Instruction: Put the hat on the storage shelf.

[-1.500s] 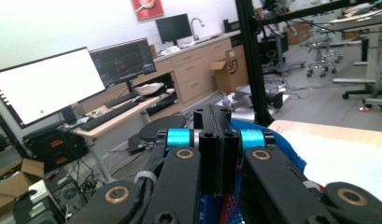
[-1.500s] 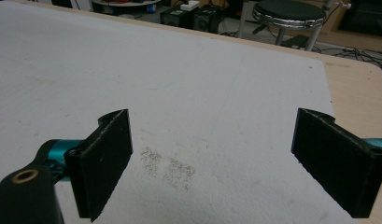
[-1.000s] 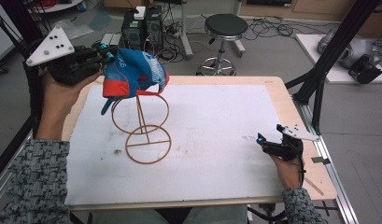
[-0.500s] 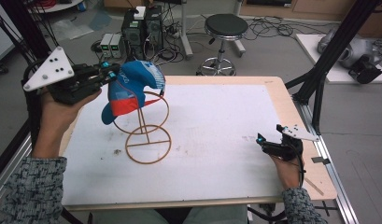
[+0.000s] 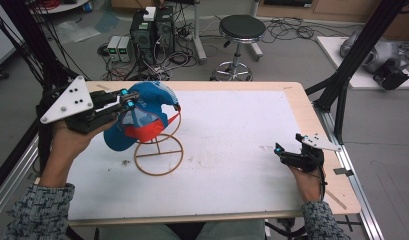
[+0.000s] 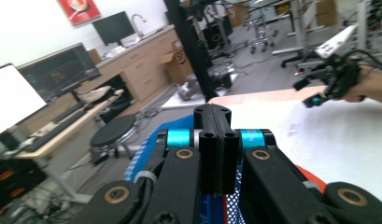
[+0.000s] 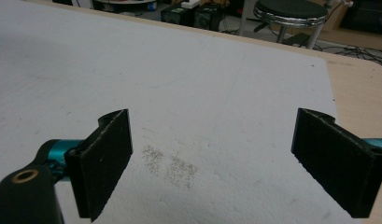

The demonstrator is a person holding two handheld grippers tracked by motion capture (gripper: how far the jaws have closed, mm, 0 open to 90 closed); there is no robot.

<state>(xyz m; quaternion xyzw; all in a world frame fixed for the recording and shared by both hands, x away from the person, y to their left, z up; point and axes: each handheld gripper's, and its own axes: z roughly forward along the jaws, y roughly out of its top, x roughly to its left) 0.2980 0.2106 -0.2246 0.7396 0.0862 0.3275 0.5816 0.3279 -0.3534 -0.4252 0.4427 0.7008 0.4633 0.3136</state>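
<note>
Over the last second the blue cap (image 5: 142, 117) has dropped and swung round: it was held up above the wire stand (image 5: 159, 150), and now it hangs lower against the stand's upper loop, tilted, its blue brim pointing down toward the person's side and an orange-red panel showing underneath.

Nearest me, the person's forearms in speckled grey knit sleeves (image 5: 34, 212) come in over the table's front edge. The left gripper (image 5: 123, 98) is clamped on the cap: in the left gripper view its two black jaws are pressed flat together (image 6: 212, 140), with blue fabric and blue mesh bunched just below them. Its grey three-cornered plate (image 5: 67, 100) rides on top, above the left hand (image 5: 67, 145).

The right hand (image 5: 304, 177) rests low near the table's right front corner, holding the right gripper (image 5: 282, 152) well apart from the cap. In its own view the right gripper (image 7: 212, 154) stands wide open and empty over the white table cover (image 5: 232, 130), with a faint smudge of dirt (image 7: 170, 165) on the cover between the jaws.

The wire stand sits on the left half of the table, its round base ring flat on the cover.

Beyond the table stand a black round stool (image 5: 242, 30), some computer boxes (image 5: 152, 30) and loose cables on the floor. I can read no writing or brand on the cap or anything else from here.
</note>
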